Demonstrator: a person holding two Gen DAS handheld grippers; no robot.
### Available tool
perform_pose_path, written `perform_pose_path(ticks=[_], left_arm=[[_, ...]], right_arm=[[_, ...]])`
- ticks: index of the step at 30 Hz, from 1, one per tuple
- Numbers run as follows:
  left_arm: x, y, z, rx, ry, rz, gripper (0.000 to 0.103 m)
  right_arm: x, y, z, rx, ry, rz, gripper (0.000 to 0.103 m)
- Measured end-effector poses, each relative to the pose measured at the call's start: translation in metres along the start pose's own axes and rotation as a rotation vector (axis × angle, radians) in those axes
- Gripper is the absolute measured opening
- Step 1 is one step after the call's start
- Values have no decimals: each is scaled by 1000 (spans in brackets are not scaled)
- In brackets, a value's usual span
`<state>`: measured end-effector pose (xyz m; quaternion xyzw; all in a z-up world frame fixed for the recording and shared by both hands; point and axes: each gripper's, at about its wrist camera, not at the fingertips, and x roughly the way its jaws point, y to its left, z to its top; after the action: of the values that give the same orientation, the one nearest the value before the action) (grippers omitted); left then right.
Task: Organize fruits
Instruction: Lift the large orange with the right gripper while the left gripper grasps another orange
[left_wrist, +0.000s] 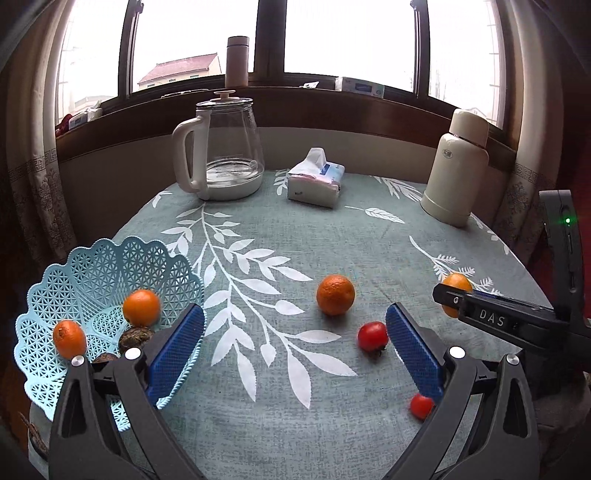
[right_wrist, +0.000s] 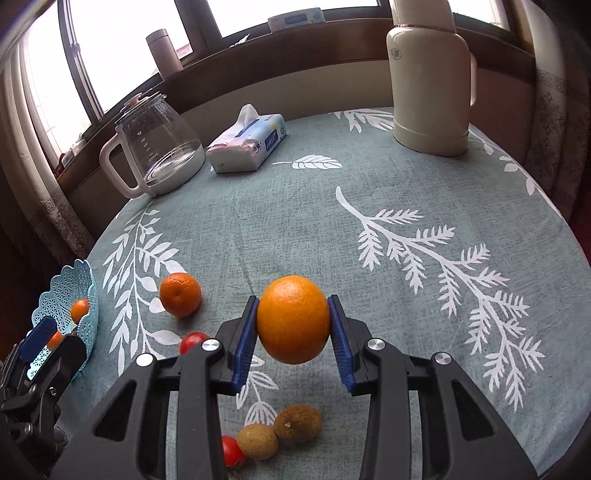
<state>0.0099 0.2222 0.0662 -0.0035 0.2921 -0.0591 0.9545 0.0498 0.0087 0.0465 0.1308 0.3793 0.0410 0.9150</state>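
My right gripper is shut on a large orange, held just above the cloth; in the left wrist view the same orange shows behind that gripper's finger. My left gripper stands open beside the light blue lattice basket, nothing between its fingers. The basket holds two oranges and brown fruits. Loose on the cloth lie a mandarin, two small red fruits and two brown round fruits.
A glass kettle with a white handle, a tissue pack and a cream thermos stand along the table's far side under the window. The round table's teal leaf-print cloth drops off at right and left edges.
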Motion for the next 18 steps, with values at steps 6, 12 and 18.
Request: perform_pose_path(ticks=[6, 12, 18], left_arm=[[36, -13, 10, 45, 85, -73, 86], [77, -14, 13, 24, 180, -132, 71], [106, -13, 13, -10, 242, -184, 57]], right_arm=[[0, -13, -3, 44, 6, 0, 38], [2, -17, -3, 64, 5, 1, 38], [8, -17, -5, 71, 22, 4, 38]])
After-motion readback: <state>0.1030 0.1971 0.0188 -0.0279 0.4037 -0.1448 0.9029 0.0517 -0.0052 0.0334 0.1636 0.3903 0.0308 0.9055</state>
